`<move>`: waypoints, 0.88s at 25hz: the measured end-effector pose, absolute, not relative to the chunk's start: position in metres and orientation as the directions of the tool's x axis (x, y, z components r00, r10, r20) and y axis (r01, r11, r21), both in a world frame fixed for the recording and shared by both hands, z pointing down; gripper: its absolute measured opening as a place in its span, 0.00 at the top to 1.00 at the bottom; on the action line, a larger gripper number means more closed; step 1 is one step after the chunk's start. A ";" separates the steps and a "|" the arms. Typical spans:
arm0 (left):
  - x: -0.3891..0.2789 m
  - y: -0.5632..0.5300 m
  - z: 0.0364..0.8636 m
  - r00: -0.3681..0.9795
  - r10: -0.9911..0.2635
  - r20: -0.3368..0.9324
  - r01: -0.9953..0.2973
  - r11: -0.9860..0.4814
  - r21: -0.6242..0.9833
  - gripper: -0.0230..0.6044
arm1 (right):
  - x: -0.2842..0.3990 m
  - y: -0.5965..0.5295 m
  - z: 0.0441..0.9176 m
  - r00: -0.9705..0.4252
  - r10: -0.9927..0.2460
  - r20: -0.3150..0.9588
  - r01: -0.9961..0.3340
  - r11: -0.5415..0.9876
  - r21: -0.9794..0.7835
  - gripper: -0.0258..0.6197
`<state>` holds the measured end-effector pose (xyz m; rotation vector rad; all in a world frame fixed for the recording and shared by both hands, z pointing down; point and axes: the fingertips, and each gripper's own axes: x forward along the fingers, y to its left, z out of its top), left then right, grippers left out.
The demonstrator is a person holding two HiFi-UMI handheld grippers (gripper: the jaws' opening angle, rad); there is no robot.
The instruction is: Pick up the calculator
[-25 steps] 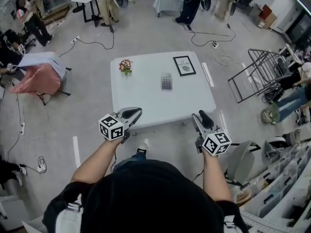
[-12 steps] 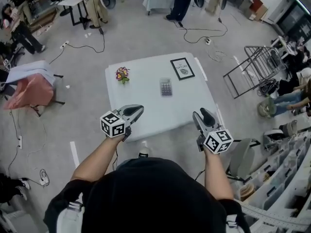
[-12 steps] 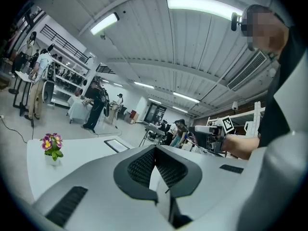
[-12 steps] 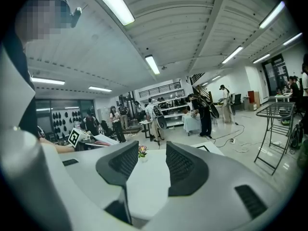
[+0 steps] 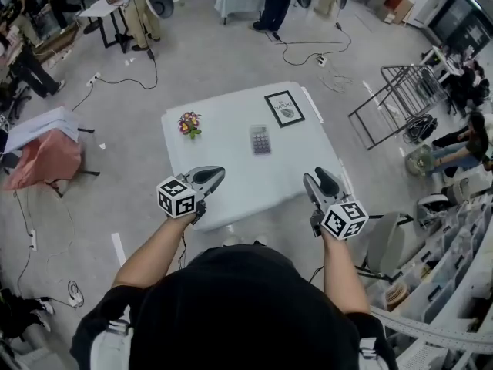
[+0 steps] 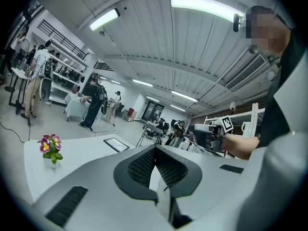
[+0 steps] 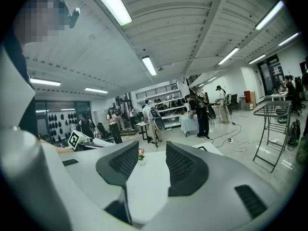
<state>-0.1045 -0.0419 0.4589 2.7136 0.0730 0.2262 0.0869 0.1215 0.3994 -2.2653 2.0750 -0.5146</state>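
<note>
I close in on the worktop, left hand-held gripper clenched on nothing, right hand-held gripper released (both now at its near edge), the calculator lying untouched mid-worktop, well ahead.

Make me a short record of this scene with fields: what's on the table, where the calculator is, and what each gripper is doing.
table: white
on table: calculator near the middle; potted flowers on the left; framed picture at the far side
calculator: lying flat, untouched
left gripper: jaws together, empty, at the table's near edge
right gripper: jaws apart, empty, by the near right corner
</note>
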 end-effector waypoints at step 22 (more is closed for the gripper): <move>-0.021 -0.090 0.461 0.975 0.028 0.219 -0.056 -0.927 0.371 0.94 | 0.190 0.033 0.432 -0.073 -0.972 0.222 -0.940 -0.008 -0.340 0.66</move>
